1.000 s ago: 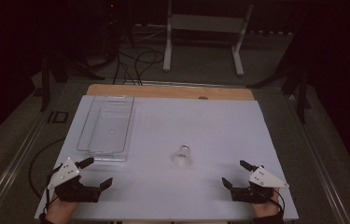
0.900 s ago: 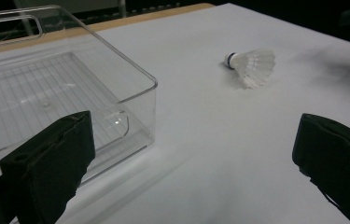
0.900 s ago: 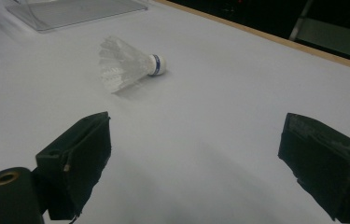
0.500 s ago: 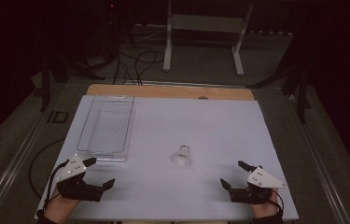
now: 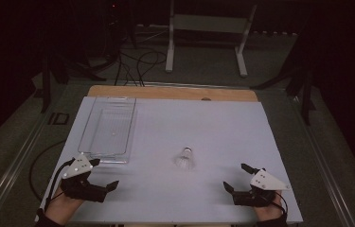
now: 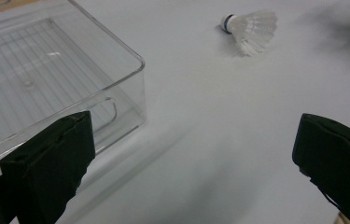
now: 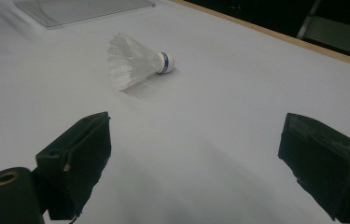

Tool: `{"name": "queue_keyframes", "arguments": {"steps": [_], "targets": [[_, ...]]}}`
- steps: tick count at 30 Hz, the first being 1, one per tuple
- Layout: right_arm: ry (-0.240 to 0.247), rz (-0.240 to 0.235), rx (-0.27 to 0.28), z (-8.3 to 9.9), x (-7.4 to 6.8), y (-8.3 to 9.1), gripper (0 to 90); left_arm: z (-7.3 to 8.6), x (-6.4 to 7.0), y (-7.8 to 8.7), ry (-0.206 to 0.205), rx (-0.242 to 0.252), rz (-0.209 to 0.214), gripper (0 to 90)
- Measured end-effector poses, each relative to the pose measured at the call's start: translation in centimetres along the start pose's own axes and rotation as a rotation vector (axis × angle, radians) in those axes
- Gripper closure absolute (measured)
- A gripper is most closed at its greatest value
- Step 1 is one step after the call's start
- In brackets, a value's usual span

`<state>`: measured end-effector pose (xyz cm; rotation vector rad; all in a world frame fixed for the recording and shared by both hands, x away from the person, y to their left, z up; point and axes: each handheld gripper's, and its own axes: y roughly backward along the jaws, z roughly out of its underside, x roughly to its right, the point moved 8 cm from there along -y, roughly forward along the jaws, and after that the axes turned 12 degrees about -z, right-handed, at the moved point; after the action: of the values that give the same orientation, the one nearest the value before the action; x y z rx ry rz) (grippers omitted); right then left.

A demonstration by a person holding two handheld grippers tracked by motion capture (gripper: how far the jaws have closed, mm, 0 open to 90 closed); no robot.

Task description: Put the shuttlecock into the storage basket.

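On the white table (image 5: 260, 132) we hold both tongs, left (image 5: 104, 174) and right (image 5: 237, 177), spread wide near its front edge; the shuttlecock (image 5: 184, 158) lies between them, beside the clear tray (image 5: 86, 142).

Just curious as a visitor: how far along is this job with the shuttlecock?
Nothing looks done yet: the shuttlecock lies on the table, and the clear tray holds nothing. The left gripper and right gripper are open, holding nothing. Picking it up is likely still ahead.
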<state>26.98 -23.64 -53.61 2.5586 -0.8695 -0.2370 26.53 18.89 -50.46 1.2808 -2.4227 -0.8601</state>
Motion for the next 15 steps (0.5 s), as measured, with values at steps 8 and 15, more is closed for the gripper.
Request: {"name": "queue_keyframes", "arguments": {"steps": [8, 15], "targets": [[0.002, -0.001, -0.001, -0.01, 0.00, -0.03, 9.4, 0.01, 0.40, -0.34, -0.014, -0.046, 0.017, 0.0], [0.001, -0.005, -0.005, 0.04, -0.01, -0.07, 9.4, -0.20, 0.94, -0.62, -0.047, -0.104, 0.027, 0.0]]}}
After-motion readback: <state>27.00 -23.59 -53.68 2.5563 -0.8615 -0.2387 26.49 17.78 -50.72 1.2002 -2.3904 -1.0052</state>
